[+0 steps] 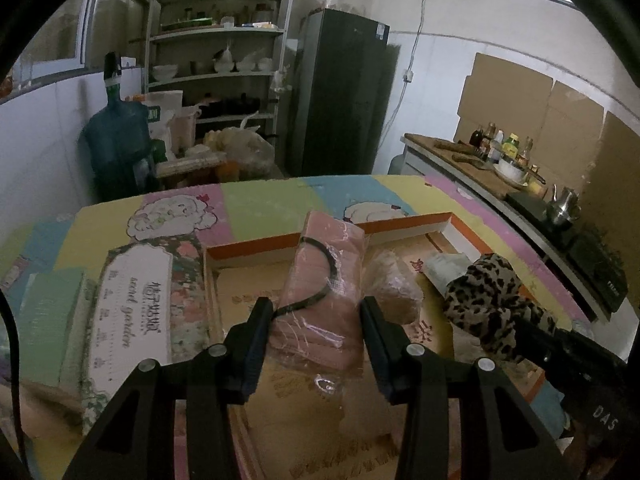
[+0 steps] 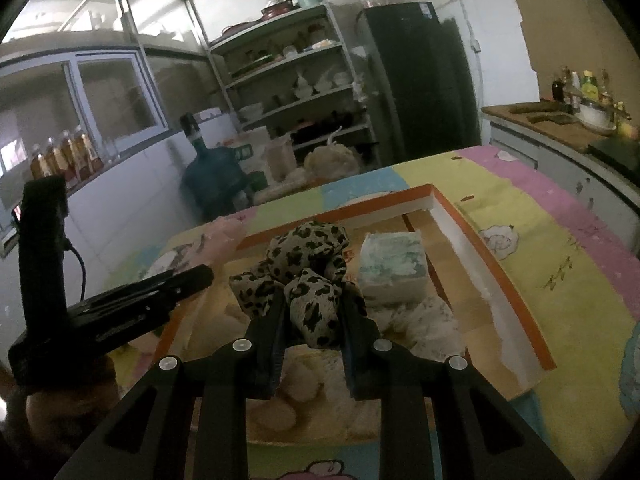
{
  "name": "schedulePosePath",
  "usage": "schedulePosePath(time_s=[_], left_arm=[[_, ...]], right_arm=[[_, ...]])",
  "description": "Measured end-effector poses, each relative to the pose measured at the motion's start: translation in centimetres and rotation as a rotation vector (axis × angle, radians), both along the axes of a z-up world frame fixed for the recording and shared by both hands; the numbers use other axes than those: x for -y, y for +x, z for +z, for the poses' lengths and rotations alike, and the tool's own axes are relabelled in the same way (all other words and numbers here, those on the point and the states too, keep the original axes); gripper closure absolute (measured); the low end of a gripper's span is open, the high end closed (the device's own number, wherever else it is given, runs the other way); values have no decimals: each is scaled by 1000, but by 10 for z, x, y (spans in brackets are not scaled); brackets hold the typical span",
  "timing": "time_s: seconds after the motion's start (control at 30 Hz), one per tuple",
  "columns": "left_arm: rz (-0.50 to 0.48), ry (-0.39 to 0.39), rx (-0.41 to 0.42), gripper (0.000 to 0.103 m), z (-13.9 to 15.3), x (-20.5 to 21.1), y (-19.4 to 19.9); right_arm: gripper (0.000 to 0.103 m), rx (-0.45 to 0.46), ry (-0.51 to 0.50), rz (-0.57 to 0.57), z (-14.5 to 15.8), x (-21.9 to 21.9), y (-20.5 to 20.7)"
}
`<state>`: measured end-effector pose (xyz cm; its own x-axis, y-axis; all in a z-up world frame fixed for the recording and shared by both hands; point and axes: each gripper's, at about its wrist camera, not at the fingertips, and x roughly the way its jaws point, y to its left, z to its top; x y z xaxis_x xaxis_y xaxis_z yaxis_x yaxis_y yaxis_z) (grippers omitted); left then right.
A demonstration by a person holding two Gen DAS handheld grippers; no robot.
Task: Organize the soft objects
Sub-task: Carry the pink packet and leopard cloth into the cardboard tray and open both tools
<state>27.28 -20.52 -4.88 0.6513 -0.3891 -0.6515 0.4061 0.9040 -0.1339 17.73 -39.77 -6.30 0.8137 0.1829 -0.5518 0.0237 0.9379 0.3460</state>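
Soft objects, two in hand at once. Left gripper (image 1: pixel 316 320) is clamped on a pink packet wrapped in clear film (image 1: pixel 320 280); both fingers (image 1: pixel 256 340) press its flanks. The packet's long axis runs straight ahead of the fingers toward 12 o'clock, its far end tilted up over the orange-rimmed shallow box (image 1: pixel 256 242). A black band (image 1: pixel 332 264) loops across its top face.

Right gripper (image 2: pixel 310 316) is closed tight on a leopard-print fabric bundle (image 2: pixel 308 264). The bundle bulges out ahead of the fingertips at 12 o'clock and hangs above the box interior, not resting on it as far as I can tell.

Box contents seen from the right wrist: a pale wrapped pack with greenish print (image 2: pixel 390 268) at about 1 o'clock from the bundle, and whitish fluffy material (image 2: pixel 416 320) at about 3 o'clock on the floor of the box. Box sits on a pastel cartoon-print cloth over the worktop (image 2: pixel 532 256).

A floral boxed item (image 1: pixel 132 304) lies at 9 o'clock from the pink packet, outside the box rim.

Judgement: both items are being brought down into the box. Free floor lies along the box's left half, directly under and ahead of the pink packet, so the left hand is the nearer one to lay down first, long axis kept toward 12 o'clock. The leopard bundle would then go beside it, at its 3 o'clock.
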Motion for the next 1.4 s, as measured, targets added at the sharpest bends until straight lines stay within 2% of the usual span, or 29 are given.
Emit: schedulePosePath(time_s=[0.4, 0.57, 0.8, 1.0, 1.07, 1.4], left_arm=[[-13, 15, -74, 57, -16, 12, 13], [-13, 23, -79, 57, -17, 14, 14], [-10, 23, -78, 55, -18, 15, 15], [-18, -1, -58, 42, -14, 14, 10], [-15, -4, -46, 41, -11, 13, 7], [-13, -12, -12, 40, 2, 7, -8]], right_arm=[[77, -59, 6, 48, -20, -1, 16], [76, -70, 10, 53, -24, -1, 19], [70, -72, 22, 47, -25, 0, 21], [59, -61, 24, 43, -24, 1, 19], [57, -55, 25, 38, -22, 2, 17], [56, -28, 24, 17, -11, 1, 5]])
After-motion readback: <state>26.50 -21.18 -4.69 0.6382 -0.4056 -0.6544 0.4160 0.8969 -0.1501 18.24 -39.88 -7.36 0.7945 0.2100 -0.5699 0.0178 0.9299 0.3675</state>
